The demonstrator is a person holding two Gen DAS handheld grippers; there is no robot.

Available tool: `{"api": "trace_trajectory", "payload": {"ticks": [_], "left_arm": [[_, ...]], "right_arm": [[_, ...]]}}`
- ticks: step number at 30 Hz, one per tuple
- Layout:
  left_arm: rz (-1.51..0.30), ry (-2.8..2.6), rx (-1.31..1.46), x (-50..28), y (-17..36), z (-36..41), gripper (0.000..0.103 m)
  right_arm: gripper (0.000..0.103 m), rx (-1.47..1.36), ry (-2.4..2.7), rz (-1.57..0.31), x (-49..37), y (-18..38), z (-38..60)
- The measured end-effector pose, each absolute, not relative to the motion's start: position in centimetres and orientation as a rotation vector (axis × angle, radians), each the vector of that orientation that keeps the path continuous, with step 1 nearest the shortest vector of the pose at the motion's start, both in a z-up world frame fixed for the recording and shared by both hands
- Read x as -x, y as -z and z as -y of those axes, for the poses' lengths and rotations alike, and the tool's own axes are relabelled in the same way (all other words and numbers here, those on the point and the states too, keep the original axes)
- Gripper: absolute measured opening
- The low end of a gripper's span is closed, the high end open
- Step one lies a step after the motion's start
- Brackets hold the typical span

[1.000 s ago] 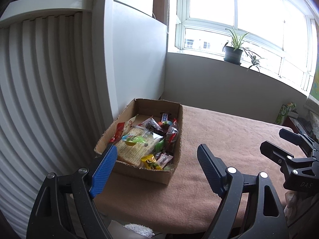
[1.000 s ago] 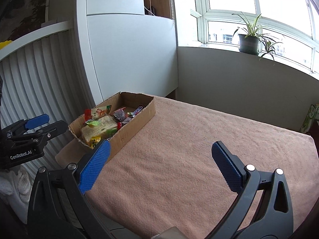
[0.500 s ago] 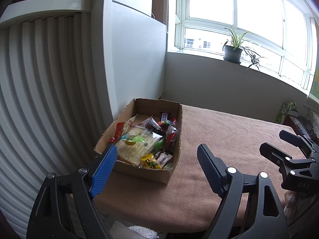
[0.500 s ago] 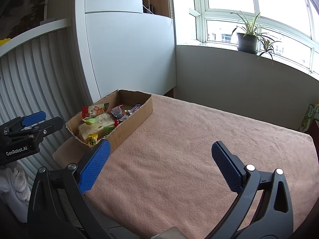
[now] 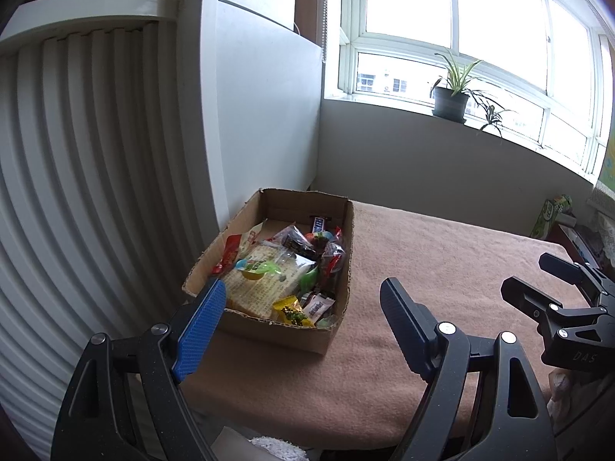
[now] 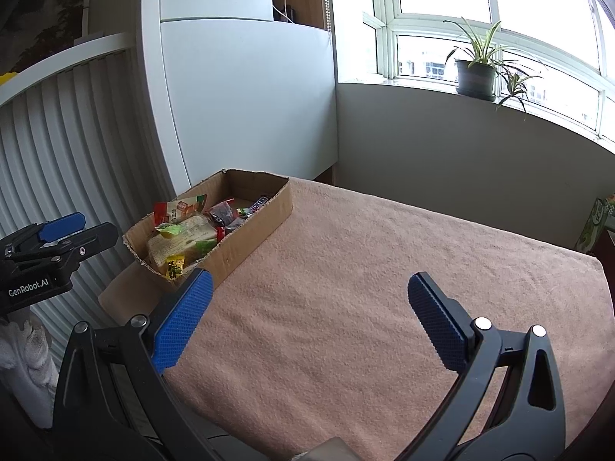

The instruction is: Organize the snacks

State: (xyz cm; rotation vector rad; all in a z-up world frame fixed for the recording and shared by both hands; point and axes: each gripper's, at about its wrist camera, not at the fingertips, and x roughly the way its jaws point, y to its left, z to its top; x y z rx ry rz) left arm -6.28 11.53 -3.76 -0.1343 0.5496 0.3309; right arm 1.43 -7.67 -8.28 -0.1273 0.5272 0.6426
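An open cardboard box (image 5: 338,330) full of wrapped snacks (image 5: 269,280) sits at the left edge of a table covered with a pink towel (image 5: 442,269). The box also shows in the right wrist view (image 6: 250,242). My left gripper (image 5: 300,322) is open and empty, held back from the box's near end. My right gripper (image 6: 307,311) is open and empty above the towel near the front edge. Each gripper shows at the edge of the other's view: the right one (image 5: 553,288) and the left one (image 6: 69,230).
A white ribbed panel (image 5: 77,192) and a white cabinet (image 6: 246,96) stand left of the table. A grey wall runs behind it, with a potted plant (image 5: 451,96) on the windowsill. A green carton (image 5: 549,215) stands at the far right.
Both grippers have drawn back and up a little from the table, so the box looks slightly smaller. Both stay open and empty.
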Motion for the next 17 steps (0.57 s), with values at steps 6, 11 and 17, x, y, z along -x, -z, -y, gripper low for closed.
{"api": "trace_trajectory", "payload": {"ticks": [6,11,17], "left_arm": [[-0.552,-0.338,0.133,6.20,3.74,-11.44,0.083],[-0.558,-0.345,0.139,6.09,3.83,-11.38,0.083],[-0.556,-0.339,0.133,5.96,3.96,-11.27,0.083]], "right_arm": [[0.103,0.121,-0.635,-0.533,-1.61,8.52,7.89],[0.103,0.120,-0.629,-0.536,-1.62,8.70,8.03],[0.103,0.110,-0.622,-0.547,-1.83,9.06,8.33]]}}
